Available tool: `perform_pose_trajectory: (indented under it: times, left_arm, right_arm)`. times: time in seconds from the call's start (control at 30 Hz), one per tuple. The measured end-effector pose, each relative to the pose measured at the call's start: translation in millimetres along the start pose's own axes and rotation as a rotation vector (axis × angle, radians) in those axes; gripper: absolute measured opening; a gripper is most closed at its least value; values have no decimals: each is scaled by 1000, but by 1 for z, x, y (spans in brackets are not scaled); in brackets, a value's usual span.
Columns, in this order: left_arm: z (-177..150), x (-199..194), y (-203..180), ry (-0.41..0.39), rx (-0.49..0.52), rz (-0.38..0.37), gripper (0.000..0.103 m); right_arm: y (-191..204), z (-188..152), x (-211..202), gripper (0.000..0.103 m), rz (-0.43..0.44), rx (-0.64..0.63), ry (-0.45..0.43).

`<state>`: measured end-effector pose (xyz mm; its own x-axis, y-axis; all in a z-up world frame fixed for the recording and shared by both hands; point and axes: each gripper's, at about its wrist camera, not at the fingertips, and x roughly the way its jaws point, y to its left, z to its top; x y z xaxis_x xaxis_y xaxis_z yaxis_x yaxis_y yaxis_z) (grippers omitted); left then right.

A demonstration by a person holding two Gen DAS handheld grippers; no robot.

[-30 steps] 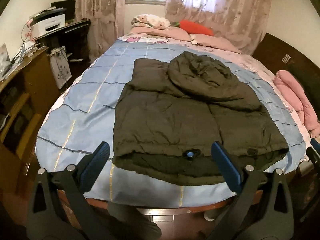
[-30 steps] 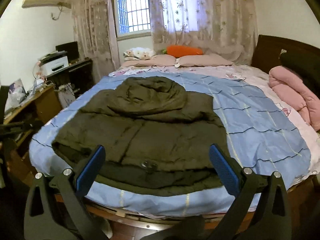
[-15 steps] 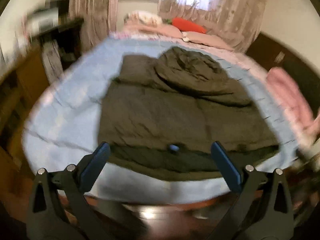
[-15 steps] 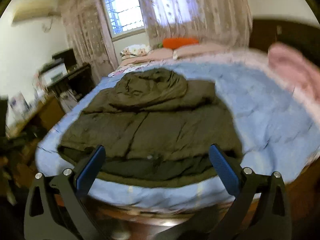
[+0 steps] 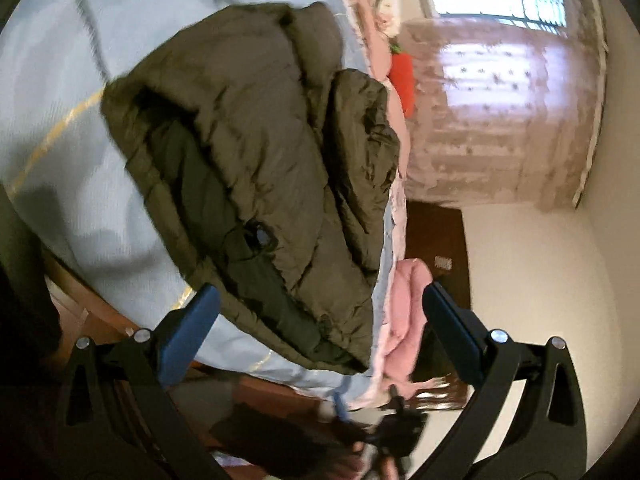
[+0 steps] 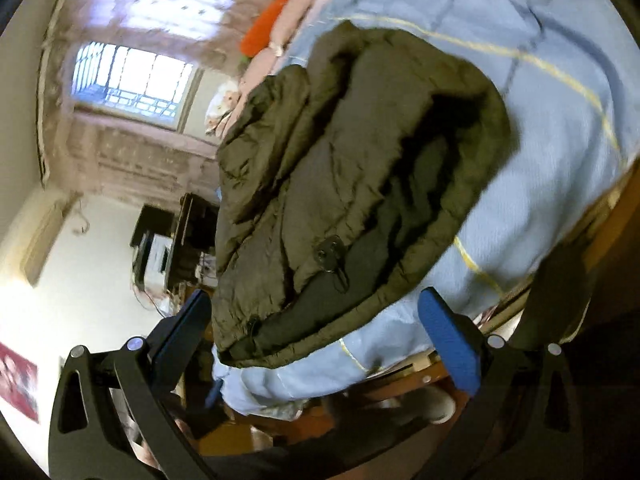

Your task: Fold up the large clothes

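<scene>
My left gripper (image 5: 320,328) is wide open, empty; right gripper (image 6: 316,328) likewise gaping, holding nothing. Just beyond both sets of jaws, untouched, the jacket (image 5: 256,152) lies folded on the bed (image 5: 52,92).

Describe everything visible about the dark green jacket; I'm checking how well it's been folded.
The jacket is an olive-green puffy coat of quilted, slightly shiny fabric, lying folded on the blue quilted bedspread. Its hood lies flopped over the body, toward the pillows. The near hem gapes, showing darker lining, and a dark snap tab sits near that edge. Only the bedspread touches it; both open grippers are clear of it.
</scene>
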<state>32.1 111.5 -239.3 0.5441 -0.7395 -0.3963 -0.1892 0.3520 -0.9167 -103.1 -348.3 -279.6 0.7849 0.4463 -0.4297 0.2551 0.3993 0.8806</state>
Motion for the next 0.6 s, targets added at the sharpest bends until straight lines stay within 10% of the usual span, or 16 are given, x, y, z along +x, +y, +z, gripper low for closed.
perform_pose_trajectory:
  times: [0.6]
  left_arm:
    - [-1, 40, 61, -29, -166, 0, 101]
  right_arm:
    - [-44, 12, 39, 102, 59, 176, 24]
